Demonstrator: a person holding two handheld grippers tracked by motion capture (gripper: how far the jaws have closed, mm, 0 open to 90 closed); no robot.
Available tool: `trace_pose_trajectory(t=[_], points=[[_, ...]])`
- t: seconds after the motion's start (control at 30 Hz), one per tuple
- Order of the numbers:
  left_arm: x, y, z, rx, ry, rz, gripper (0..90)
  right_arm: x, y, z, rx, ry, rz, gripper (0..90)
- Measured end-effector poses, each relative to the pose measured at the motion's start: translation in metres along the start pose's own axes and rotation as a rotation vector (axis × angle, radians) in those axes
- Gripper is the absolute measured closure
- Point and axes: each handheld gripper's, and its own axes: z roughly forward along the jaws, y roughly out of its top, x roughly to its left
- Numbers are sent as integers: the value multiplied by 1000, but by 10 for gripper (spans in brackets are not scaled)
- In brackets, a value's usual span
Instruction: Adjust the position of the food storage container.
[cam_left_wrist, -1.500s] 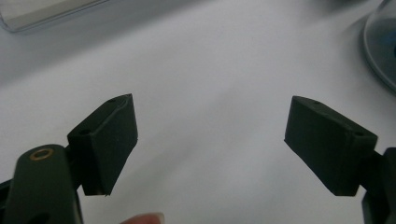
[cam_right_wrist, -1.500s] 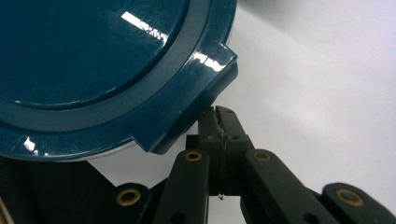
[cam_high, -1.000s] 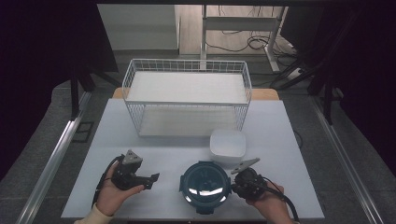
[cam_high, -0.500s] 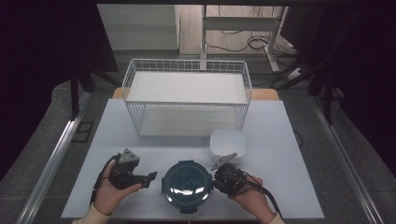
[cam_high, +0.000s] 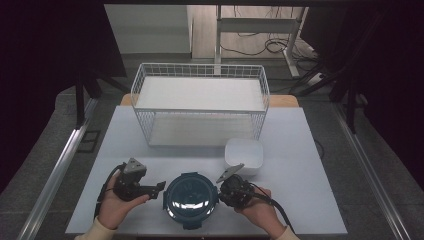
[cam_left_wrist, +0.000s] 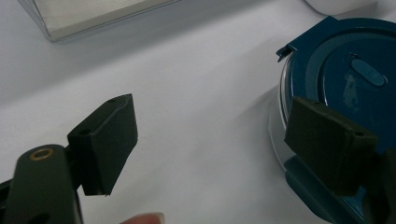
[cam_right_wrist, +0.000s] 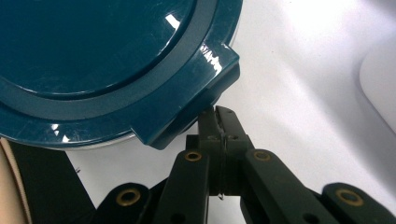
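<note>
Round dark-blue plastic container with a clip-on lid (cam_high: 190, 198) sits on the white worktop (cam_high: 300, 200) at the near edge, between the two hands. Left claw (cam_high: 159, 187) released: jaws stand wide apart, pointing at the container's left rim; in the left gripper view one jaw overlaps the lid edge, contact cannot be told. Right claw (cam_high: 219, 192) clenched, jaws pressed together with nothing between them, tips just at a lid clip tab (cam_right_wrist: 219, 74) on the container's right side. White rounded-square bowl (cam_high: 243, 155) just behind right claw. White wire basket (cam_high: 200, 107) farther back.
</note>
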Motion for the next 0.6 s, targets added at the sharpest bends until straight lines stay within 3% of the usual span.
trace_pose_trajectory(t=[0.2, 0.3, 0.33, 0.4, 0.43, 0.47, 0.5, 0.57, 0.6], points=[[-1, 0, -1, 1, -1, 9, 167, -4, -2, -1, -18, 31, 8, 897], [1, 0, -4, -11, 1, 2, 167, -9, -6, -7, -58, 9, 22, 896], [2, 0, -5, -14, 2, -1, 167, -13, -11, -14, -104, -4, 40, 894], [3, 0, -5, -16, 3, -5, 168, -16, -18, -21, -155, 8, 69, 854], [3, 0, -5, -18, 4, -7, 168, -16, -18, -21, -155, 8, 69, 854], [2, 0, -4, -17, 6, -6, 169, -19, -24, -27, -211, -3, 97, 646], [2, 0, -4, -17, 6, -6, 169, -19, -24, -27, -211, -3, 97, 646], [1, 0, -4, -18, 4, -5, 168, -22, -28, -32, -271, 2, 155, 385], [0, 1, -4, -19, 3, -5, 168, -22, -28, -32, -271, 2, 155, 385]])
